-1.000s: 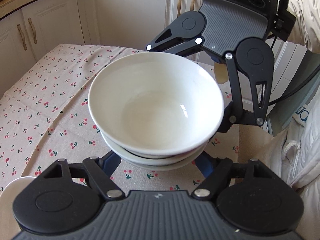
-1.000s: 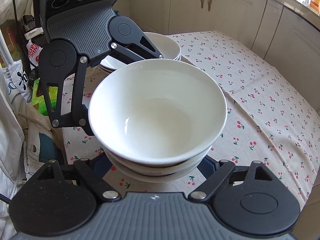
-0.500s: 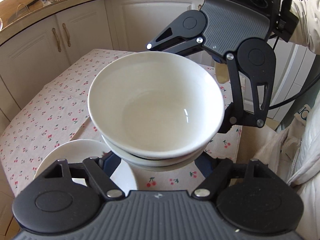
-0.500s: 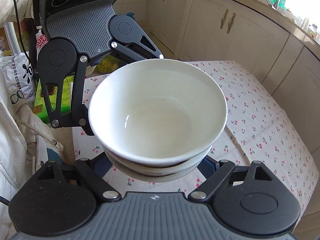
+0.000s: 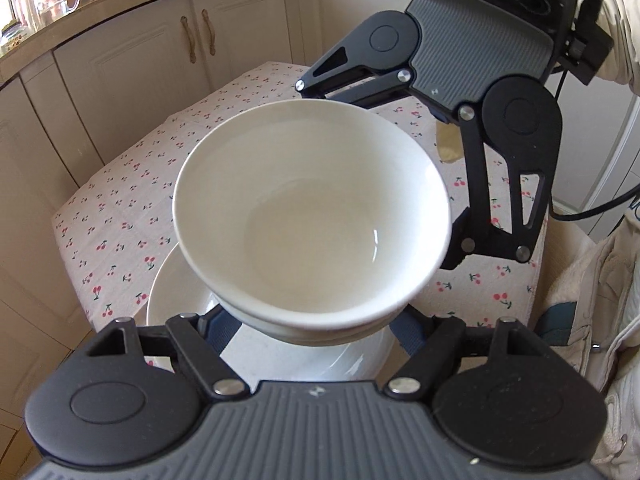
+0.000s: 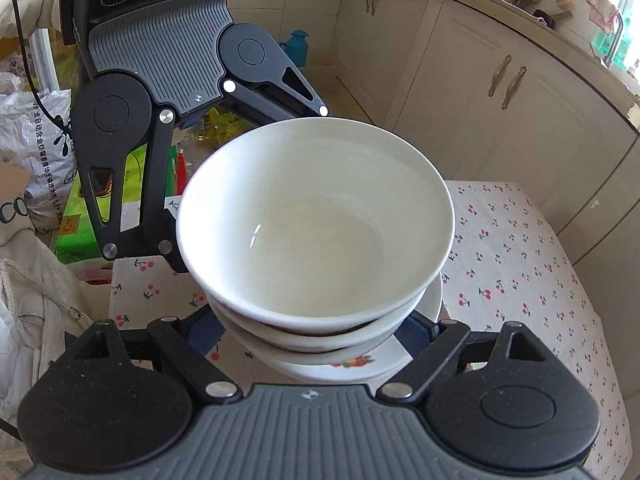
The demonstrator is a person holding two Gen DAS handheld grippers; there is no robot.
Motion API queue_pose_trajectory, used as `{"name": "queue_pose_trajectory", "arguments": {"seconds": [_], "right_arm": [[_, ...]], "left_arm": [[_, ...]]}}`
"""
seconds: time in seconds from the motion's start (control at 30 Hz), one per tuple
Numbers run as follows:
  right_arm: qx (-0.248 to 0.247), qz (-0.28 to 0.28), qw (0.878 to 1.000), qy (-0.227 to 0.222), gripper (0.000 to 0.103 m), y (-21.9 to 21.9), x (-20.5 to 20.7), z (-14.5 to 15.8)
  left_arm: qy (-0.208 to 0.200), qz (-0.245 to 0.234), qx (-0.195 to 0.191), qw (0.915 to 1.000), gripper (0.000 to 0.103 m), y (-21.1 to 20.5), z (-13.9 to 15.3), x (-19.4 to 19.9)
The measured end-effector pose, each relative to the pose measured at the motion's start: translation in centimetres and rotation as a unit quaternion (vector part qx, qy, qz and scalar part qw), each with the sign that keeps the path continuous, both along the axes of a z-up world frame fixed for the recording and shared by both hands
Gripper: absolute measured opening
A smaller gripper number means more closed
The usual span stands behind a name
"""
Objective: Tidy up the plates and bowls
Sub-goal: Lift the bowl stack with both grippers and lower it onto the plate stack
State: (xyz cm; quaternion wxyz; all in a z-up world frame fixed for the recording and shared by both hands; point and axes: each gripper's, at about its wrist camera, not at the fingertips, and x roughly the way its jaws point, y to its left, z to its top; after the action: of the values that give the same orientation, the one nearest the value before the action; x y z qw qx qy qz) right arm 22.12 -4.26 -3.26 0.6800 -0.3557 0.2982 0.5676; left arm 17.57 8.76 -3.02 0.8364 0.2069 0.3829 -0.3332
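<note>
Left wrist view: both hand-held grippers (image 5: pixel 312 322) clamp the stacked bowls (image 5: pixel 312 216) above a plate (image 5: pixel 180 300).

We see nested bowls (image 5: pixel 312 220) between our left gripper (image 5: pixel 312 320) on the near side and our right gripper (image 5: pixel 400 160) opposite. Below the bowls a plate (image 5: pixel 180 300) lies on the table (image 5: pixel 120 220). Cabinets (image 5: pixel 160 60) stand behind the table, a bag (image 6: pixel 40 140) beyond its edge.
</note>
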Motion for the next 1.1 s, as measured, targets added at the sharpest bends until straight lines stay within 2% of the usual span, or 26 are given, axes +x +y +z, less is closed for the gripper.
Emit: {"name": "queue_pose_trajectory", "arguments": {"seconds": [0.33,1.1], "right_arm": [[-0.002,0.006,1.0,0.014,0.092,2.2,1.6,-1.8],[0.009,-0.029,0.998,0.064,0.092,1.9,3.4,-2.5]], "left_arm": [[0.014,0.016,0.009,0.9997,0.079,1.7,-1.3,1.5],[0.009,0.021,0.01,0.9997,0.078,2.3,-1.1,1.2]]}}
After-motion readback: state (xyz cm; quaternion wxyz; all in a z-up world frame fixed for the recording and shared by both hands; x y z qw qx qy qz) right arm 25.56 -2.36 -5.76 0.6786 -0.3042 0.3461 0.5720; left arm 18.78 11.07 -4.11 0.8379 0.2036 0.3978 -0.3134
